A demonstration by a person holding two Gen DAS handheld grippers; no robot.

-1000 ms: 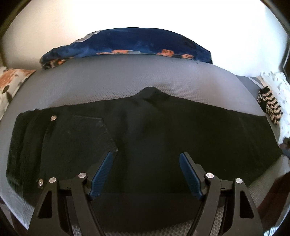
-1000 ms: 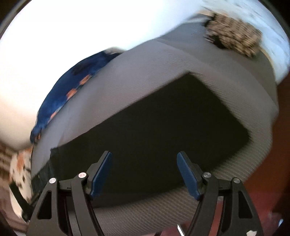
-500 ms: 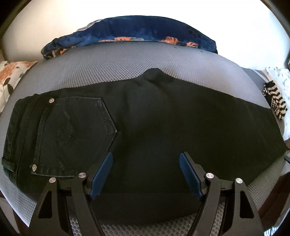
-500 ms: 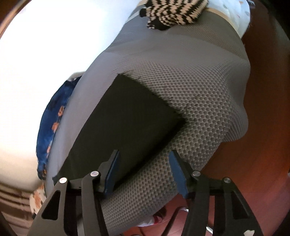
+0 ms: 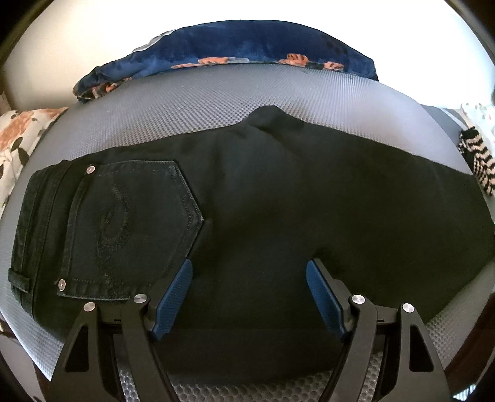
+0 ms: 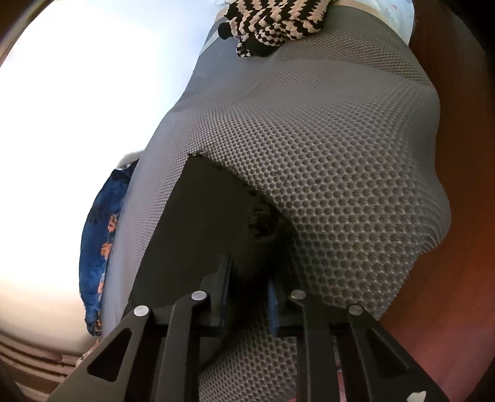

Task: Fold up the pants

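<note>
Black pants [image 5: 278, 201] lie flat across a grey mesh mattress [image 5: 216, 102], folded lengthwise, waistband and back pocket [image 5: 133, 222] at the left. My left gripper [image 5: 249, 264] hovers open over the near edge of the seat area with nothing between its blue pads. In the right wrist view the leg end of the pants [image 6: 201, 216] reaches the mattress [image 6: 340, 185] corner. My right gripper [image 6: 250, 272] is closing its jaws on the near hem corner, with dark cloth pinched between its fingers.
A blue floral blanket [image 5: 247, 43] lies along the far side of the mattress. A black-and-white striped knit [image 6: 272, 21] sits beyond the leg end, and a floral pillow [image 5: 18, 136] lies at the left. Red-brown floor [image 6: 464, 216] lies below the mattress edge.
The right gripper rolled, dropped toward the hem corner of the pants and narrowed its jaws onto the cloth. The left gripper stayed open over the pants, its view tipping slightly.
</note>
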